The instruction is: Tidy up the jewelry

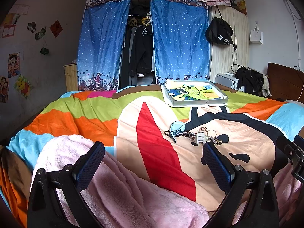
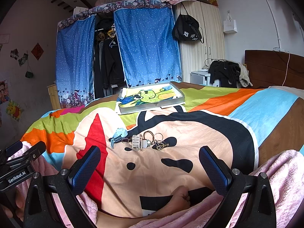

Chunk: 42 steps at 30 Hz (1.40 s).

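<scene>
A small pile of jewelry lies on the bedspread: a light blue watch, a dark bead bracelet, a white hair clip, thin rings and a dark patterned piece. A shallow grey tray lined with a cartoon picture sits farther back. My left gripper is open and empty, short of the pile. My right gripper is open and empty, just in front of the pile.
A colourful cartoon bedspread covers the bed. A pink fleece blanket lies under both grippers. A bare foot rests near the right gripper. A blue curtained wardrobe stands beyond the bed; a dark headboard at right.
</scene>
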Available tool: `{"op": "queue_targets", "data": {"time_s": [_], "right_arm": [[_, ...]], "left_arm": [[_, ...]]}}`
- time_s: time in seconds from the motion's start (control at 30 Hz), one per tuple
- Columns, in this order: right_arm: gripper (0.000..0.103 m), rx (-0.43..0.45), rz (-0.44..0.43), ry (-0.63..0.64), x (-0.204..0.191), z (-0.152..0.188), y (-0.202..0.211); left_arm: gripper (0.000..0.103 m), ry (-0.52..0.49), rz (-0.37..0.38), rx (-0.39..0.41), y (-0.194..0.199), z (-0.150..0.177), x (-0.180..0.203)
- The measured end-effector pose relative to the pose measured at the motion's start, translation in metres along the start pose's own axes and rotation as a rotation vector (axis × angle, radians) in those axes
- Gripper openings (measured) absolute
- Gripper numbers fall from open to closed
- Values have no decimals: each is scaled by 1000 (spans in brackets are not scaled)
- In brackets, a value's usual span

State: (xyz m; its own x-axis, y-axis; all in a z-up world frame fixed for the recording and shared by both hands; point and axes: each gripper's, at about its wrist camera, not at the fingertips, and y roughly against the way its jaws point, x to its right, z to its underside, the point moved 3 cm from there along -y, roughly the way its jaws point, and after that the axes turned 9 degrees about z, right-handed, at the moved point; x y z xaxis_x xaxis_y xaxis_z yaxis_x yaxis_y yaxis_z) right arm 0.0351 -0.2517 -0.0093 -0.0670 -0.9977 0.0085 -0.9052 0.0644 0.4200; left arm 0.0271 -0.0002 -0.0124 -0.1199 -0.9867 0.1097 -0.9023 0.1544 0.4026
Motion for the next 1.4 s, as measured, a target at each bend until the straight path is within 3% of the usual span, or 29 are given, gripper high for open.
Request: {"op": "queue_targets", "data": {"time_s": [1.4], "right_arm": [[103,-4,2,2,-1,1,-1]], "left_arm": [[101,4,-2,-8,-7,8,3]]}}
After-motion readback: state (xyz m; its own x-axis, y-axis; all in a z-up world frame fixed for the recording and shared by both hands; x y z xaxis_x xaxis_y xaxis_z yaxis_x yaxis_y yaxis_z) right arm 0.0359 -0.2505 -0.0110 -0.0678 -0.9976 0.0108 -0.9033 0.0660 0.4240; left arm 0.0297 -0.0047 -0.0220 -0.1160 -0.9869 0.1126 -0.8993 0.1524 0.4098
